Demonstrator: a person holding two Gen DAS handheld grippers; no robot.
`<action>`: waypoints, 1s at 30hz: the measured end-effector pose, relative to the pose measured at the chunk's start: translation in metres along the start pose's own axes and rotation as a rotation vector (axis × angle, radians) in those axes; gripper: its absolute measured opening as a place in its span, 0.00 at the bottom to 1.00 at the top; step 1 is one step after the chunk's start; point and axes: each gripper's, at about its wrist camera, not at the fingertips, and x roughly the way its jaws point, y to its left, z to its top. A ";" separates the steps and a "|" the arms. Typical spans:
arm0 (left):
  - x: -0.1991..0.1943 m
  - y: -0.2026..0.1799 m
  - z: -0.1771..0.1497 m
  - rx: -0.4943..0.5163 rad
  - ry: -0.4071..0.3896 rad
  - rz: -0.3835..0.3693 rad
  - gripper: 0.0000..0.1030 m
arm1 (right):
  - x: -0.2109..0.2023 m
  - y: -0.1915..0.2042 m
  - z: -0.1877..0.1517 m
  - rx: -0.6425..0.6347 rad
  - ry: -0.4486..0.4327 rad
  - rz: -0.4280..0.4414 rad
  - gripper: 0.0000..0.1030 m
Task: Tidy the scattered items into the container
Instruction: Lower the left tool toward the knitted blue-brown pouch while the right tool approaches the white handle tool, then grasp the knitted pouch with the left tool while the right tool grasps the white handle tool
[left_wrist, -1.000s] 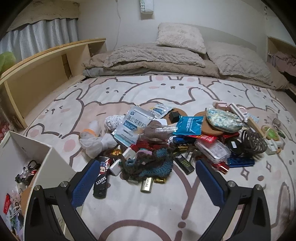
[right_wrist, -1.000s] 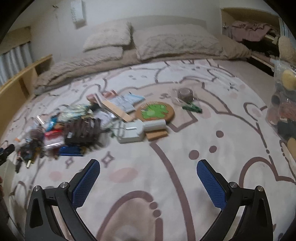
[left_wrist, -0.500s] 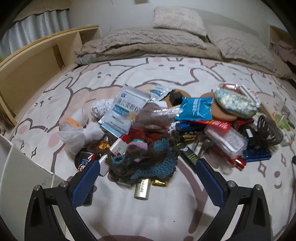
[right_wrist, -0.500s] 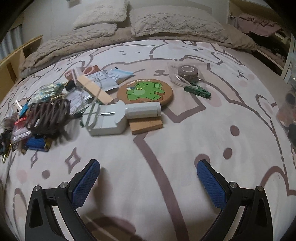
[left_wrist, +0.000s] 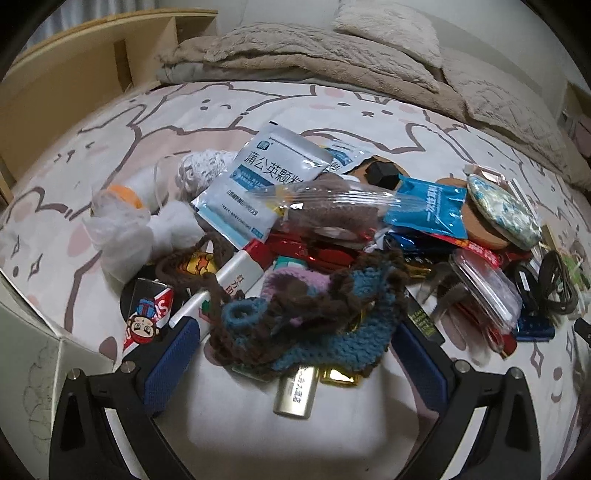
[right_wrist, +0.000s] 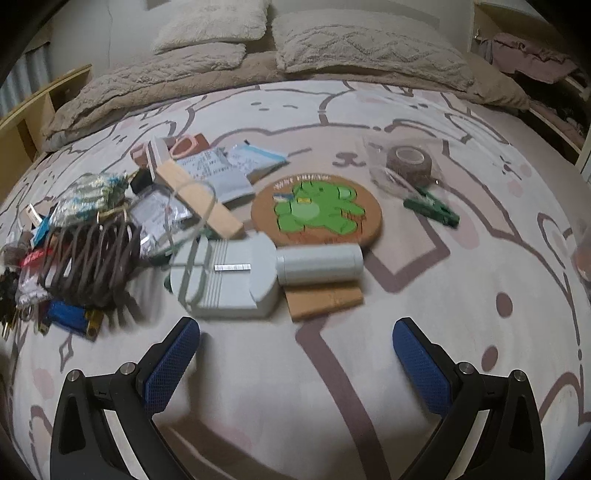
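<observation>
Closer now than before, left gripper (left_wrist: 293, 354) straddles the crocheted pouch (left_wrist: 314, 317), fingers apart; right gripper (right_wrist: 295, 354) likewise spread above the bedspread (right_wrist: 461, 280).

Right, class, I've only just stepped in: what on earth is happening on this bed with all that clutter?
A person with a gripper in each hand is tidying clutter off the bedspread. The left gripper, open, sits low at the near edge of the pile with a blue and brown crocheted pouch between its fingers, not yet gripped. The right gripper, open and empty, hovers short of a grey device and a green cartoon coaster. A white box shows at the left.
</observation>
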 end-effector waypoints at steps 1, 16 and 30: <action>0.001 -0.001 0.001 0.001 0.001 0.000 1.00 | 0.000 0.000 0.002 0.007 -0.004 0.004 1.00; -0.003 -0.013 0.004 0.050 -0.036 0.012 0.50 | 0.004 0.019 0.021 -0.015 -0.055 0.007 1.00; -0.014 -0.012 0.006 0.055 -0.043 -0.022 0.24 | 0.013 0.007 0.027 0.041 -0.067 0.027 1.00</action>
